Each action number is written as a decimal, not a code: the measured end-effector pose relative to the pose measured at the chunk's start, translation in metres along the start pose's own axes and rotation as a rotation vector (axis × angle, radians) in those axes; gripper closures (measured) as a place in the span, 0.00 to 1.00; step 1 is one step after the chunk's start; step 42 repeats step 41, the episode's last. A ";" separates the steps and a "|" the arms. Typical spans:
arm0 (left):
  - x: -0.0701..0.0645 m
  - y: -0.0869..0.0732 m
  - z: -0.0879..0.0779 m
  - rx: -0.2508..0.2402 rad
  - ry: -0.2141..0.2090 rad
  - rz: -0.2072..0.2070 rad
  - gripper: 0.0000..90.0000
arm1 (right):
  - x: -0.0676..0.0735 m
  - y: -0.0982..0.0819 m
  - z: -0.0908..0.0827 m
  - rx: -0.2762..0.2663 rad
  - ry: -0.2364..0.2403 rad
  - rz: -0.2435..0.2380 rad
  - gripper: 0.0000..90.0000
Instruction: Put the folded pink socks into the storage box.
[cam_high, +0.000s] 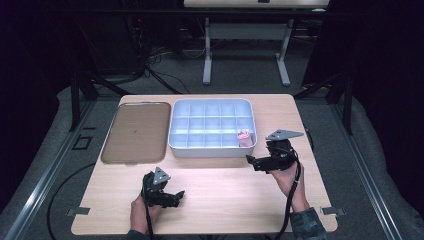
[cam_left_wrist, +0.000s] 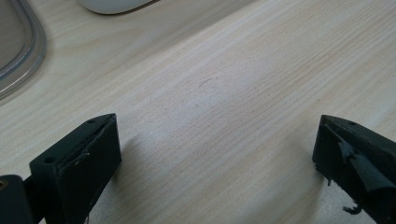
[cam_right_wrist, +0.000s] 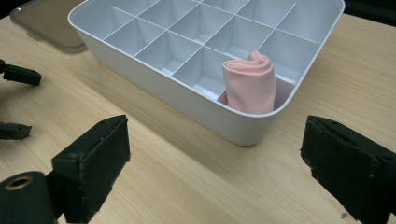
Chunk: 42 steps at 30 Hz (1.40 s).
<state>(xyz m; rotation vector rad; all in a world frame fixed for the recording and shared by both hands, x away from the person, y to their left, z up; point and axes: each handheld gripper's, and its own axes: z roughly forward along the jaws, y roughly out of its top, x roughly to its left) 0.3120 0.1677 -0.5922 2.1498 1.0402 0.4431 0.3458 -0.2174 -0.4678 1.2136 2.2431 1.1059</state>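
One pink rolled cloth (cam_right_wrist: 250, 83) stands upright in the organizer box (cam_high: 212, 148), in the corner compartment of the near row on the person's right, leaning against the box's end wall. The white box holds three rows of five compartments, fifteen in all; the other fourteen hold nothing. One brownish see-through lid (cam_high: 136, 132) lies flat on the counter (cam_high: 225, 187) just beside the box, on its left.

Two hand-held grippers are over the counter. The right hand-held gripper (cam_high: 252, 161) hovers just in front of the box's near right corner, its jaws spread wide with nothing between them, the cloth lying beyond them inside the box. The left hand-held gripper (cam_high: 179, 196) sits low over bare wood near the front edge, well apart from the box, jaws likewise wide and holding nothing.
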 end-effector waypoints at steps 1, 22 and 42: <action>0.000 0.000 0.000 0.000 0.000 0.000 0.01 | 0.001 -0.003 -0.001 -0.014 -0.006 -0.003 0.08; 0.000 0.000 0.000 0.000 0.001 -0.002 0.01 | -0.025 -0.098 -0.017 0.040 -0.150 0.066 0.07; 0.000 0.000 0.000 0.001 -0.001 -0.004 0.01 | -0.048 -0.159 -0.008 0.096 -0.232 0.136 0.03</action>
